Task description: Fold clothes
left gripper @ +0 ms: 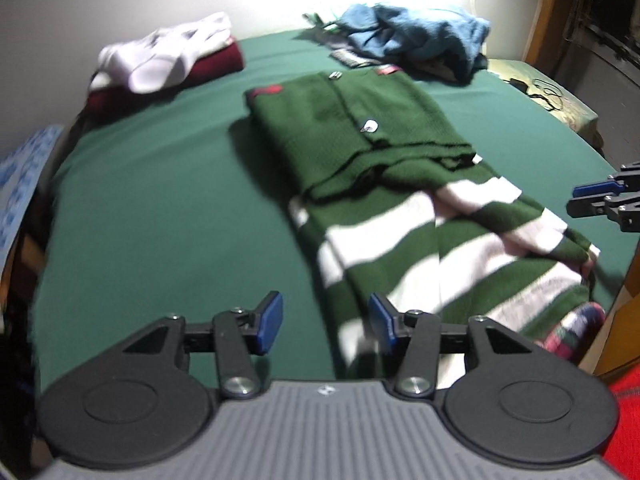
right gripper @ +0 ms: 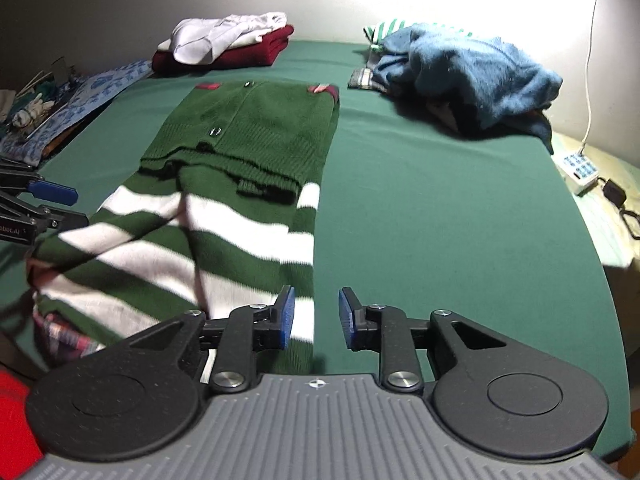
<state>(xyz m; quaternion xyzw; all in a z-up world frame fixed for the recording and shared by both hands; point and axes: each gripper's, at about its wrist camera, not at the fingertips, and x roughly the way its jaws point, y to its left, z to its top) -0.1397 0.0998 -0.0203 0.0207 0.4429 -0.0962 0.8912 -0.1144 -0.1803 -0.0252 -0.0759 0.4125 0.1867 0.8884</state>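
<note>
**Green sweater part-folded, piles waiting**

Both the left gripper point(left gripper: 326, 326) and right gripper point(right gripper: 316, 316) are seen parted, nothing held. The striped sweater point(left gripper: 400, 208) lies just ahead, its top doubled over. Crumpled blue clothes point(right gripper: 472, 76) beyond remain unfolded.

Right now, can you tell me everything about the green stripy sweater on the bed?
The green striped sweater is a knitted cardigan, dark green on top with wide white bands lower down. It has small buttons down the front and red patches at the shoulders. It lies flat on the green bedsheet, its top part folded down over the stripes and one striped sleeve laid across. Neither gripper touches it; a plaid cloth peeks out at its near end.
</note>
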